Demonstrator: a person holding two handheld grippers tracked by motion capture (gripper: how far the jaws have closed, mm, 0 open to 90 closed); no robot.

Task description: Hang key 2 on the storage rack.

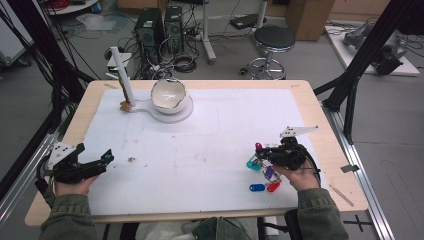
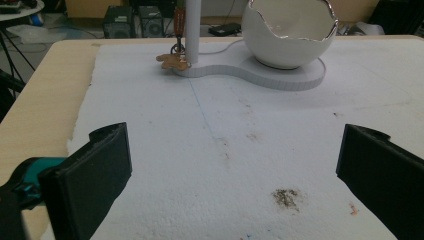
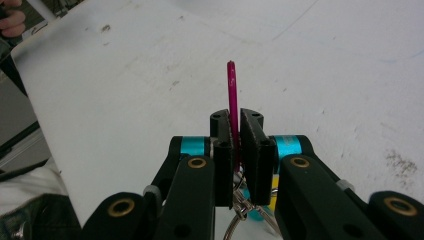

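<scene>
My right gripper [image 1: 263, 151] is at the right of the table, shut on a magenta-capped key [image 1: 258, 146] that belongs to a bunch. In the right gripper view the magenta key [image 3: 232, 90] stands on edge between the closed jaws of the right gripper [image 3: 235, 125], and a metal ring [image 3: 240, 220] hangs below. A teal key [image 1: 253, 163], a blue key [image 1: 257, 188] and a red key [image 1: 273, 187] dangle from the bunch over the mat. My left gripper [image 1: 107, 157] is low at the table's left, open and empty [image 2: 235, 170].
A white cracked-egg bowl [image 1: 168, 95] [image 2: 288, 32] sits on a white stand base [image 1: 185, 114] at the back. A white post [image 1: 122, 75] rises from the base, with a brown charm [image 1: 125, 105] [image 2: 173, 61] at its foot. A white mat [image 1: 210, 145] covers the table, with a brown stain [image 1: 131, 160].
</scene>
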